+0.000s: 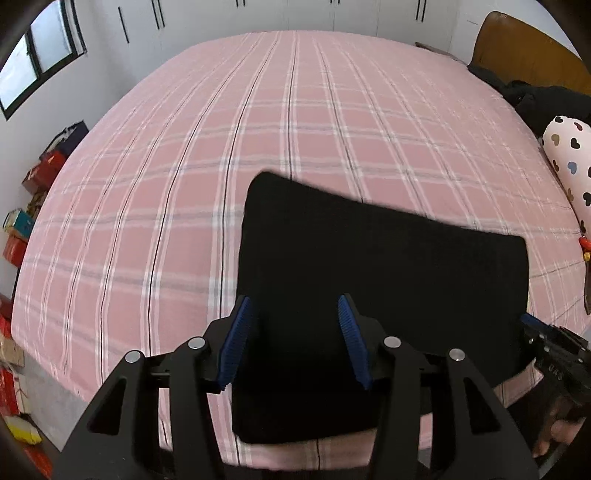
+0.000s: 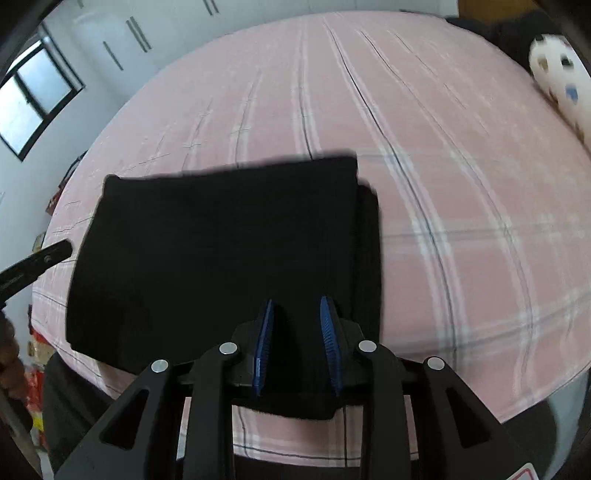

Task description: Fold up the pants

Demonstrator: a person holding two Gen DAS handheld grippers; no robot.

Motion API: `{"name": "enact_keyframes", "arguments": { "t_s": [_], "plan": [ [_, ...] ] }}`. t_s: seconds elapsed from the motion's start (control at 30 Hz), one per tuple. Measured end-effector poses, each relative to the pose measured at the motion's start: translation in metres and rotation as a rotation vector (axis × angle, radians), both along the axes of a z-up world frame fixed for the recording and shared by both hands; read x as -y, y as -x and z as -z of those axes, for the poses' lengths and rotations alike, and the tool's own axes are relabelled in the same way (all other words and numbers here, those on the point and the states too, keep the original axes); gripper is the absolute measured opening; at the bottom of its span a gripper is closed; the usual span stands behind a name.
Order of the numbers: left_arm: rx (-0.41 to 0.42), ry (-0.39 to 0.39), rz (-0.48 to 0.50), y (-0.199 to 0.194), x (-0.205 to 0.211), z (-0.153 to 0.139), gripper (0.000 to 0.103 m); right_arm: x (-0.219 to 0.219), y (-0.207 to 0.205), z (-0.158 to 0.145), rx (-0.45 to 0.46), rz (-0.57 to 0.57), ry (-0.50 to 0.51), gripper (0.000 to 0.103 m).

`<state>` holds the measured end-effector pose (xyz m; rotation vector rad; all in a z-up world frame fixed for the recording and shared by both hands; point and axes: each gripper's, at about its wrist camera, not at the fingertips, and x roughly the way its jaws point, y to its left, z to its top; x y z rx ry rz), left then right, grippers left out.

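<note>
The black pants (image 1: 384, 280) lie folded into a flat rectangle on the pink plaid bed (image 1: 258, 129), near its front edge. My left gripper (image 1: 295, 306) is open, its blue pads hovering over the pants' near left part with nothing between them. My right gripper (image 2: 297, 304) is open over the pants (image 2: 221, 251) at their near right part; a lower layer sticks out along the right side. The right gripper also shows at the right edge of the left wrist view (image 1: 554, 350), and the left gripper's finger shows at the left of the right wrist view (image 2: 37, 262).
A white pillow with hearts (image 1: 569, 162) and dark clothing (image 1: 535, 99) lie at the bed's right by a brown headboard (image 1: 524, 48). Red boxes (image 1: 40, 173) are stacked on the floor at left. White wardrobes (image 1: 258, 14) stand beyond the bed.
</note>
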<state>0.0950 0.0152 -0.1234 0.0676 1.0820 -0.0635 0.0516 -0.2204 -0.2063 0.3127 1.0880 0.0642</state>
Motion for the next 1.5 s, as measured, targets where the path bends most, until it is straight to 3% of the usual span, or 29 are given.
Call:
{"name": "enact_keyframes", "arguments": {
  "t_s": [0.1,0.17,0.2,0.3,0.43,0.53,0.67,0.7,0.8,0.9,1.13,1.27,1.33,1.4,1.5],
  "plan": [
    [-0.014,-0.003,-0.01,0.016,-0.003,0.005,0.048,-0.001,0.007,-0.021,0.04,0.007,-0.067,0.027],
    [-0.022,-0.001,-0.015,0.023,-0.006,0.009,0.048,-0.007,0.01,-0.023,0.041,-0.02,-0.019,0.029],
    [-0.029,0.0,-0.017,0.026,-0.006,0.011,0.048,-0.01,0.011,-0.015,0.016,-0.031,0.012,0.034],
    [-0.063,0.002,-0.016,0.036,-0.005,0.022,0.048,-0.014,0.011,0.011,-0.021,-0.039,0.054,0.034],
    [-0.13,-0.02,-0.018,0.045,-0.007,0.053,0.05,-0.019,0.019,-0.008,0.01,-0.022,0.04,0.034],
    [-0.12,0.013,-0.034,0.053,-0.015,0.055,0.05,-0.017,0.027,-0.018,0.033,-0.041,0.042,0.034],
    [-0.122,-0.011,-0.034,0.056,-0.012,0.06,0.053,-0.016,0.026,0.022,-0.042,-0.049,0.127,0.037],
    [-0.121,-0.016,-0.032,0.058,-0.01,0.059,0.053,-0.016,0.027,0.018,-0.038,-0.036,0.12,0.044],
    [-0.094,-0.023,-0.012,0.068,-0.01,0.042,0.056,-0.012,0.032,-0.001,-0.013,-0.011,0.046,0.044],
    [-0.076,0.001,-0.015,0.077,-0.013,0.03,0.061,-0.011,0.038,-0.017,0.035,-0.021,0.087,0.044],
    [-0.049,-0.034,-0.008,0.094,-0.01,0.018,0.063,-0.003,0.041,-0.007,0.015,0.02,0.077,0.044],
    [-0.058,-0.056,0.0,0.096,-0.006,0.025,0.063,-0.023,0.039,-0.016,0.063,-0.039,0.091,0.044],
    [-0.068,-0.066,-0.007,0.095,-0.005,0.029,0.063,-0.035,0.032,-0.017,0.078,-0.078,0.1,0.035],
    [-0.078,-0.057,-0.008,0.095,-0.006,0.032,0.063,-0.046,0.027,-0.02,0.082,-0.108,0.101,0.014],
    [-0.079,-0.069,-0.008,0.092,-0.007,0.035,0.063,-0.059,0.019,-0.02,0.084,-0.141,0.124,0.013]
  ]
}}
